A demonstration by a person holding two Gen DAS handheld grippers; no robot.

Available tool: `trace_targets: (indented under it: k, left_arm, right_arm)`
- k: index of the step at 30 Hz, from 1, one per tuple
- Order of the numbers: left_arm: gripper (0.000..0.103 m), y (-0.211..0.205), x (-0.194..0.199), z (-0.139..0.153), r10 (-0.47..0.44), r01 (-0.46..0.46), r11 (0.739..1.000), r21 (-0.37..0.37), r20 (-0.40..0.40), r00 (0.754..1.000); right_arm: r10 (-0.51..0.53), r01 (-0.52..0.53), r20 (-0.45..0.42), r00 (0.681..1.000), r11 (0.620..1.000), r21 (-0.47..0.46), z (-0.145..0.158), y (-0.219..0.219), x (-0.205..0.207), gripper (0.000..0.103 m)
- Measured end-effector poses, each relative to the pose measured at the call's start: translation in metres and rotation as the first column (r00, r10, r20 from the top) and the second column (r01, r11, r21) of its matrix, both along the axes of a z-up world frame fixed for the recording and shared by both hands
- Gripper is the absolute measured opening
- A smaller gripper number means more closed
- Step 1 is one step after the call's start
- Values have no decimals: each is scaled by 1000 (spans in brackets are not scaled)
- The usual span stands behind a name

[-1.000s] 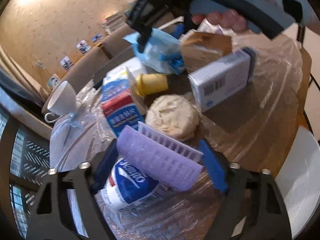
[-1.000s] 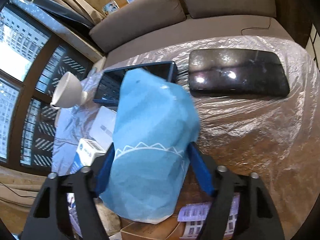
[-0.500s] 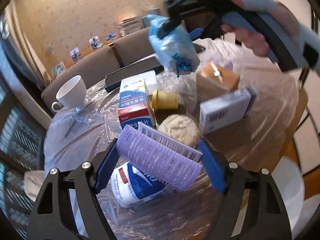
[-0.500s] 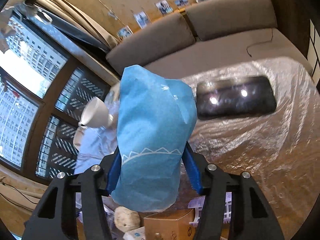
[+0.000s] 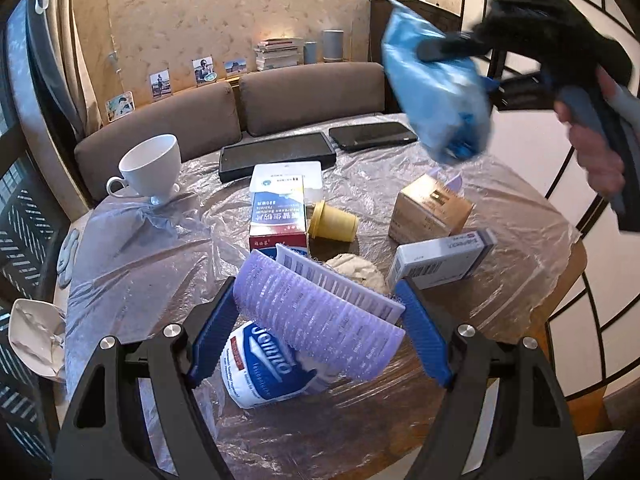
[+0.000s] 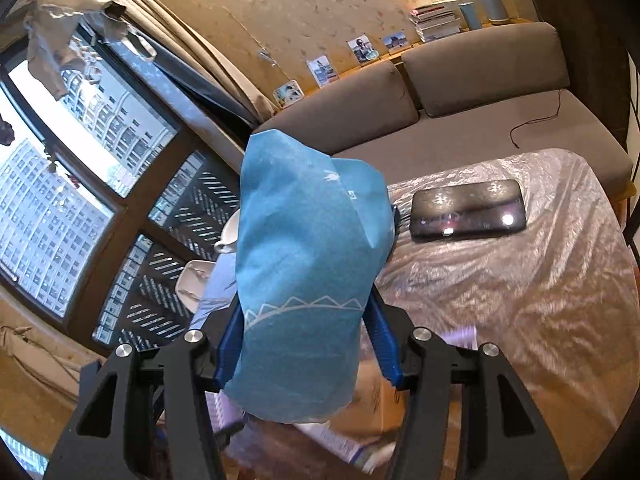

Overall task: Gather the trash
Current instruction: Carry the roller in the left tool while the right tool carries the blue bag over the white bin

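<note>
**Above the worktop, both tongs loaded**

Over the plastic-draped worktop [image 5: 520, 216], left tongs [image 5: 316, 320] pinch a purple ribbed pack [image 5: 316, 320] crosswise, blue pads pressed on its two ends. Pack tilted, printed flap facing away. Held low, clear of the litter beneath, presumably so it can be carried off without snagging the sheet.

Right tongs [image 6: 308, 332] clamp a blue pouch [image 6: 308, 280] at its lower half; pouch stands up between the pads, top slumped. In the left view the same pouch [image 5: 436, 88] hangs high over the far right of the worktop, a hand [image 5: 596, 148] on the handle. Lifted well above everything, likely in transit to a bin; no bin visible.

Trash left lying: white-blue wrapper [image 5: 264, 372] under the left tongs, carton [image 5: 280, 216], yellow cup [image 5: 334, 222] on its side, crumpled wad [image 5: 356, 270], brown box [image 5: 430, 210], white box [image 5: 440, 258].

Probably not trash, set back near the sofa side: teacup [image 5: 150, 168], tablet [image 5: 276, 154], phone [image 5: 372, 134].

Judgement: early; most litter not yet collected.
</note>
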State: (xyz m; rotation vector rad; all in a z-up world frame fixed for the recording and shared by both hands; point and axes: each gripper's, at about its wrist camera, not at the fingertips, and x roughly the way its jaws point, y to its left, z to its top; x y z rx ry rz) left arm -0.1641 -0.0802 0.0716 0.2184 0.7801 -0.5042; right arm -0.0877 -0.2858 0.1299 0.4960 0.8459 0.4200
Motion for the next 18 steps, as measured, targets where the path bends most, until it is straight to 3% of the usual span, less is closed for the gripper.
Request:
trace_targets:
  k: [10,18]
  left_arm:
    - [80,5,-23,25,20,-19,998,-58,11,1000]
    - [80,7,-51,34,11,-9,997,-78,24,1000]
  right_arm:
    - [29,-29,-8,1000,998,-62,4,5,-86,54]
    - [62,-68,-46,997,990,-125,-12,15,-141,54]
